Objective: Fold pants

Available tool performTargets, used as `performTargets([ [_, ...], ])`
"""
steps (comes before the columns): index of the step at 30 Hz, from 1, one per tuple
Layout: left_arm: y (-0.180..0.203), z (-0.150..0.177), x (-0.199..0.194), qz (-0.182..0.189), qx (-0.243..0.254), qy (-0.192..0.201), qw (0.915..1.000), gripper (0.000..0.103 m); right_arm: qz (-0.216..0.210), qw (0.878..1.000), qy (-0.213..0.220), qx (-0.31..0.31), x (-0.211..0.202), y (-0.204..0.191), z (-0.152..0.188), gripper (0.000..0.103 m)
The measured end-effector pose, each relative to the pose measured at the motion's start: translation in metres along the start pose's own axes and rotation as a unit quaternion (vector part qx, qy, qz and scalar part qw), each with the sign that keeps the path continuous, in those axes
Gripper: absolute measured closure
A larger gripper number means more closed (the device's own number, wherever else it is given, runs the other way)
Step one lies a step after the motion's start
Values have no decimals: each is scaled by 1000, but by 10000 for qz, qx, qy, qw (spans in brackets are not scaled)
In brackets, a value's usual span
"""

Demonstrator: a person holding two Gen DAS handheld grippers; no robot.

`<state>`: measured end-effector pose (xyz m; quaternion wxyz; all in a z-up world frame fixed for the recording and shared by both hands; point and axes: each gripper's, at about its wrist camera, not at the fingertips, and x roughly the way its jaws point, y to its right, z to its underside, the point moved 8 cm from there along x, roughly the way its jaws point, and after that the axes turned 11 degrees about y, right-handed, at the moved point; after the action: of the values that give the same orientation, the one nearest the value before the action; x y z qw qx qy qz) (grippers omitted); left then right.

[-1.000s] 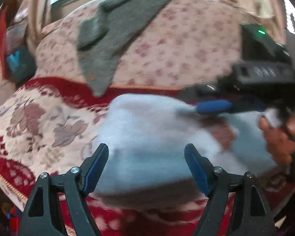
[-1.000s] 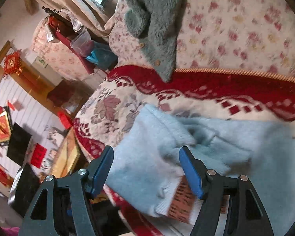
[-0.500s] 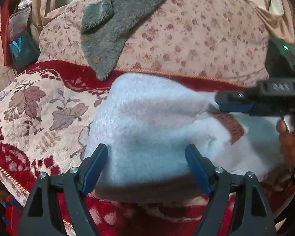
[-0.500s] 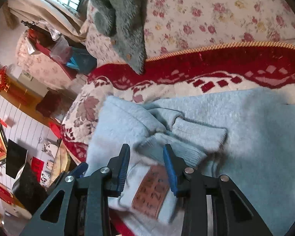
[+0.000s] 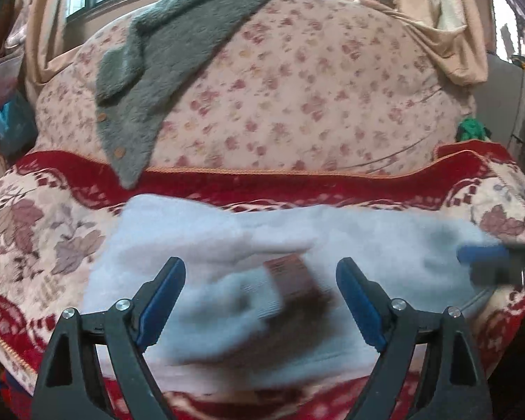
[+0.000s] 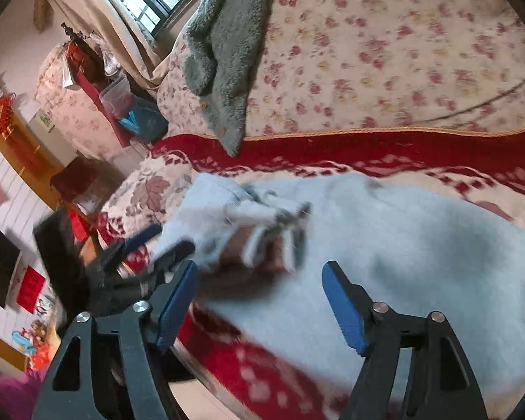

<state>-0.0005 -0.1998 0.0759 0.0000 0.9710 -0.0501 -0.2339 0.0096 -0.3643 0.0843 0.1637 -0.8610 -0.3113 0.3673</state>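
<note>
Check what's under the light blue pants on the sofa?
The light blue pants lie on a red and cream floral seat cover, which shows around them on the left, behind and in front. Anything beneath the fabric itself is covered and cannot be seen.

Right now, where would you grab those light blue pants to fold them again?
I would probably pinch the ribbed cuff bunched beside the brown label on the light blue pants. It stands up in a thick ridge, so the open left gripper could likely close on it from the sofa's front edge.
</note>
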Motion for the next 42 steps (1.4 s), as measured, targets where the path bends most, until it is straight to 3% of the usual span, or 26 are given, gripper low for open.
performTargets([
  [2,15,-3,5,146,31,0,9999,15,208,9997,-73,-60,-16,11,13,15],
  [11,72,-10,35,919,-33,-268,9954,11,718,9943,-136,781,-76,85,68,12],
  [19,123,-11,65,1423,161,-539,9882,10,647,9864,33,1511,-81,117,89,10],
  [26,160,-13,97,1983,294,-875,9758,10,418,9721,247,2293,-75,133,105,8],
  [31,189,-14,123,2512,452,-1145,9601,10,282,9677,804,2373,-72,141,92,7],
  [36,219,-20,143,3327,684,-1422,9297,10,155,9633,1097,2444,-68,147,87,7],
  [37,226,-20,148,3521,730,-1548,9202,10,106,9620,1179,2459,-69,148,86,7],
  [42,243,-12,171,3866,1199,-1913,8942,10,4,9629,1293,2369,-67,147,83,7],
])
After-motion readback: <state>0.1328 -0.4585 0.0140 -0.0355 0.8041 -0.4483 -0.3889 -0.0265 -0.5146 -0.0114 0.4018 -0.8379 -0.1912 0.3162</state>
